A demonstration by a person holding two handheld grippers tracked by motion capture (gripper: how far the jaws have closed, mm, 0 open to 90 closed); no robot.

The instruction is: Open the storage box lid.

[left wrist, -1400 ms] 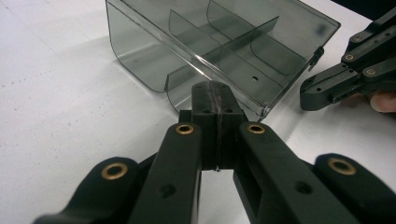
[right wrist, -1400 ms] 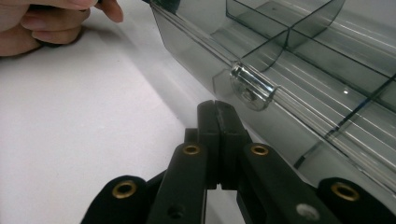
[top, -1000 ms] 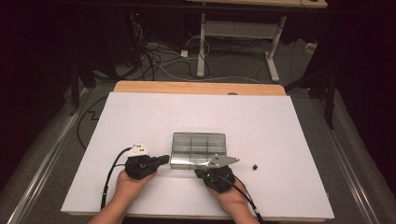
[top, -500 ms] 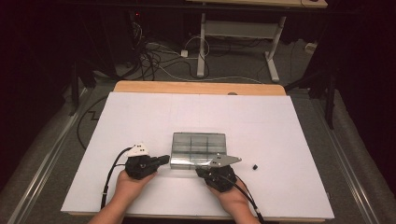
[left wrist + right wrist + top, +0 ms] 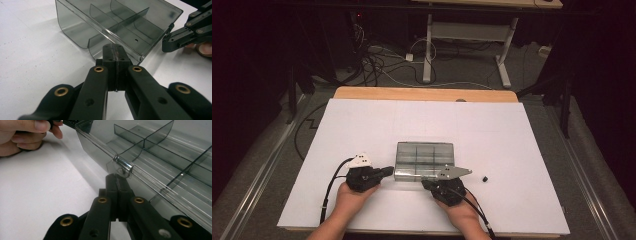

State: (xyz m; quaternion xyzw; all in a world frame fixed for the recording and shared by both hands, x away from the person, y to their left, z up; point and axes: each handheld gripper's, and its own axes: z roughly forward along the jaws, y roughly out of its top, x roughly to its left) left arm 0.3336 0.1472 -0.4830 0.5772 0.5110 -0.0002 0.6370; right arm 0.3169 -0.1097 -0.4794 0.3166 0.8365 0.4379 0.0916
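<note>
Both grippers closed at the near edge of a clear divided box, lid seemingly down.

High view: clear box (image 5: 425, 160) near the front-middle of the counter (image 5: 362, 125), left gripper (image 5: 387, 171) at its near left corner, right gripper (image 5: 426, 183) at its near edge, small black bit (image 5: 485, 178) lying apart toward the right edge. Left gripper view: jaws pressed together, holding nothing, tips touching or just short of the box's (image 5: 120, 25) near rim; right gripper (image 5: 167, 43) at the far corner. Right gripper view: jaws pressed together right under the clear latch (image 5: 123, 166), empty compartments behind; a hand (image 5: 27, 135) at the far corner. Judged early: latch apparently not yet sprung, lid opening left to do.
</note>
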